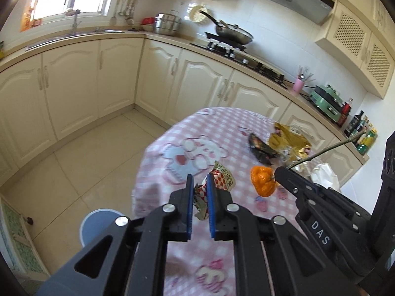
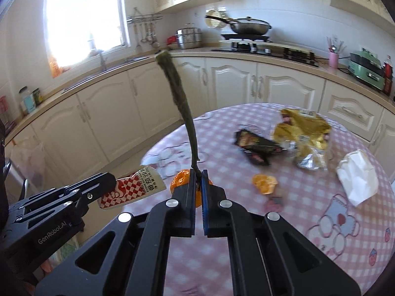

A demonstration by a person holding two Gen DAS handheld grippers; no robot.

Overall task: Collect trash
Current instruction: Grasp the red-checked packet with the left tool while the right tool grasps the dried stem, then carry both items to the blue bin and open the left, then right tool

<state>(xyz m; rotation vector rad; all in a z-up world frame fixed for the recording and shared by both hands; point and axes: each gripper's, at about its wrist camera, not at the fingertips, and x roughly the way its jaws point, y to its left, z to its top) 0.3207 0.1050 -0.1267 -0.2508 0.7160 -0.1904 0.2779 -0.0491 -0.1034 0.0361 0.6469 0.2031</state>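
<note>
Left wrist view: left gripper [image 1: 200, 185] jaws narrowed, red-checked sachet [image 1: 219, 180] pinched between blue pads above pink gingham tablecloth [image 1: 172, 133]. Sachet judged light, crinkly, slippery; flat middle best gripped. Blue bin [image 1: 98, 224] seen on floor below.

Right wrist view: right gripper [image 2: 196, 180] jaws nearly closed, green stalk [image 2: 181, 106] clamped at base, standing upward. Stalk judged stiff, fibrous, featherlight. Orange peel [image 2: 264, 183], black wrapper [image 2: 256, 148], gold foil bag [image 2: 303, 135], white tissue [image 2: 358, 175] left on table.

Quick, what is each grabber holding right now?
Left gripper: shut on the red checkered sauce packet.
Right gripper: shut on the thin green stem, above the table.
</note>
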